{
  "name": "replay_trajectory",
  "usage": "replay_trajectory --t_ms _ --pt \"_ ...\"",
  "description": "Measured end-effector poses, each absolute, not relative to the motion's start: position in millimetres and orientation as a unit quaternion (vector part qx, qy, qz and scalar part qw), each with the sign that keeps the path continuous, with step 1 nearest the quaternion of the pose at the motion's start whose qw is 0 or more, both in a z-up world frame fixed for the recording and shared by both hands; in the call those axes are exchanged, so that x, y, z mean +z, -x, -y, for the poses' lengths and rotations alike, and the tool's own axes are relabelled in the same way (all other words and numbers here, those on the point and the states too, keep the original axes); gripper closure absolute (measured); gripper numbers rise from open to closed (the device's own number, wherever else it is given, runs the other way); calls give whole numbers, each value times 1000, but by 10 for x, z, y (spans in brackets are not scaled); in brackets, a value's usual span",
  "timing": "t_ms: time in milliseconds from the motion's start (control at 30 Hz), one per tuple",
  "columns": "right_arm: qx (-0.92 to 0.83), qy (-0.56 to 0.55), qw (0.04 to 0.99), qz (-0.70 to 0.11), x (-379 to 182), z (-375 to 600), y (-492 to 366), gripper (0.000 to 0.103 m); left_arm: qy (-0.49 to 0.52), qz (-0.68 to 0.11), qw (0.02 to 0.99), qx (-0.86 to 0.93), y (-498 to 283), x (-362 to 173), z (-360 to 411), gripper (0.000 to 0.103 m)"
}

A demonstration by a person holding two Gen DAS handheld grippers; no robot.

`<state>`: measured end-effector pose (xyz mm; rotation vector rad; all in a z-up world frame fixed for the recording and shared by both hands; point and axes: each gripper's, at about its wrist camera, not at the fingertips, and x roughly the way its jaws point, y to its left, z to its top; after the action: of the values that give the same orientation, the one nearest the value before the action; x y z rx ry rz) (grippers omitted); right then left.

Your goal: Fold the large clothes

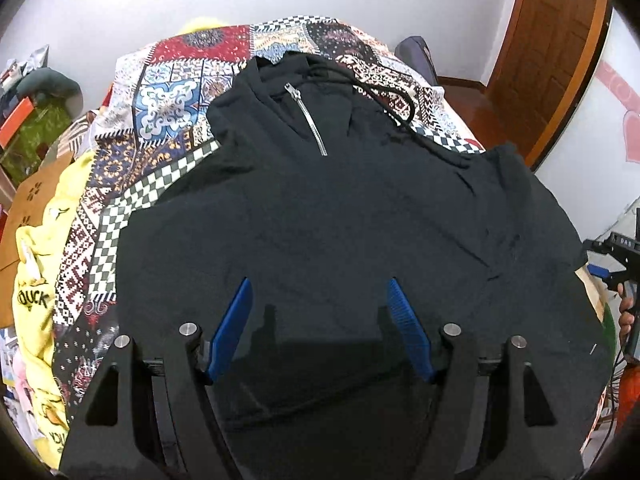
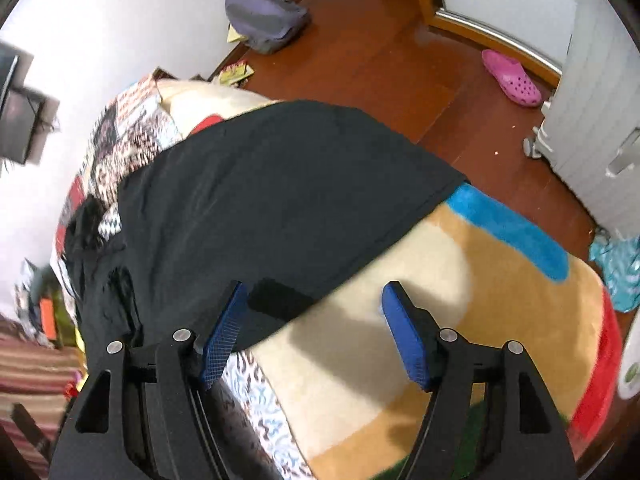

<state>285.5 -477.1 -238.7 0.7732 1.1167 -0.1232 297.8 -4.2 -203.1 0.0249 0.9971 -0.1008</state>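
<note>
A large black hooded top [image 1: 320, 220] with a silver zip [image 1: 308, 120] and a drawstring lies spread on a patterned bedspread [image 1: 168, 112]. My left gripper [image 1: 320, 286] is open above its lower half, with nothing between the blue pads. In the right wrist view the same garment [image 2: 260, 200] hangs over the bed's edge. My right gripper [image 2: 316, 292] is open at that hem, with the left pad [image 2: 224, 328] touching the black fabric. The right gripper also shows in the left wrist view [image 1: 616, 264] at the garment's right edge.
A plush multicoloured blanket [image 2: 460, 300] covers the bed's near side. Yellow clothing [image 1: 36, 280] lies left of the bedspread. On the wooden floor [image 2: 380, 60] are a grey bag [image 2: 264, 16] and a pink clog [image 2: 512, 78]. A wooden door [image 1: 552, 52] stands at the back right.
</note>
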Motion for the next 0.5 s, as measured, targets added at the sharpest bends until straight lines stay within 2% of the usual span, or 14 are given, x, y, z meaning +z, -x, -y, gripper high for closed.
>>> replay_trajectory --t_ms 333,433,500 --pt "-94 -355 778 -510 -2534 4904 -3230 34 4 -492 870 -36 -3060 -2144 -39 34" --pt "-113 -354 782 -500 -2506 4920 -3274 41 8 -494 869 -32 -3059 -2145 -81 34" --pt "-127 -330 795 -493 -2416 4877 -3283 65 9 -493 870 -30 -3047 -2136 -101 34"
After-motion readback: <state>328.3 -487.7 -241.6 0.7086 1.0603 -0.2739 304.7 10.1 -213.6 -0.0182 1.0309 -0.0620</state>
